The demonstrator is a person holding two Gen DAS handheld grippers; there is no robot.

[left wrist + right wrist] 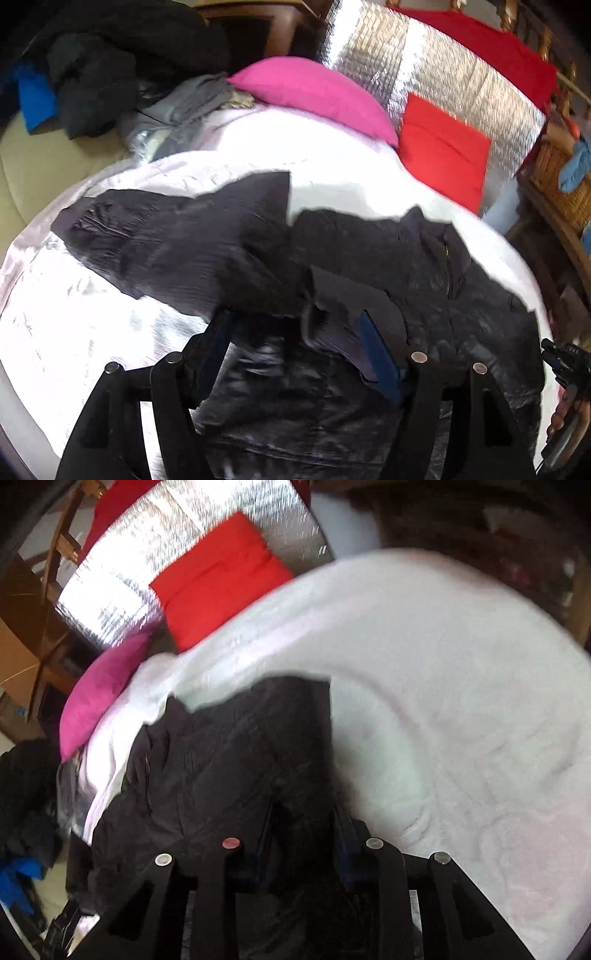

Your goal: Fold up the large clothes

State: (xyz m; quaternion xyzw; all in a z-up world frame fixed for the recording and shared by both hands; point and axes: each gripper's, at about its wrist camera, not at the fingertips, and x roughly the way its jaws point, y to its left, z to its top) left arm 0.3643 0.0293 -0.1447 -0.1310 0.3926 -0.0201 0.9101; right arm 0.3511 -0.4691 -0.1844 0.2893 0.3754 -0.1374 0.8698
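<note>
Below, both the left gripper and right gripper stand parted over the crumpled black quilted jacket, neither visibly pinching it, on the white blanket.

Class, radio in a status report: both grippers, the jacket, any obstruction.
Left gripper and right gripper open over the dark quilted jacket, spread unfolded on the white blanket. Pink pillow and red cushion lie clear.

no legible text, labels or numbers
</note>
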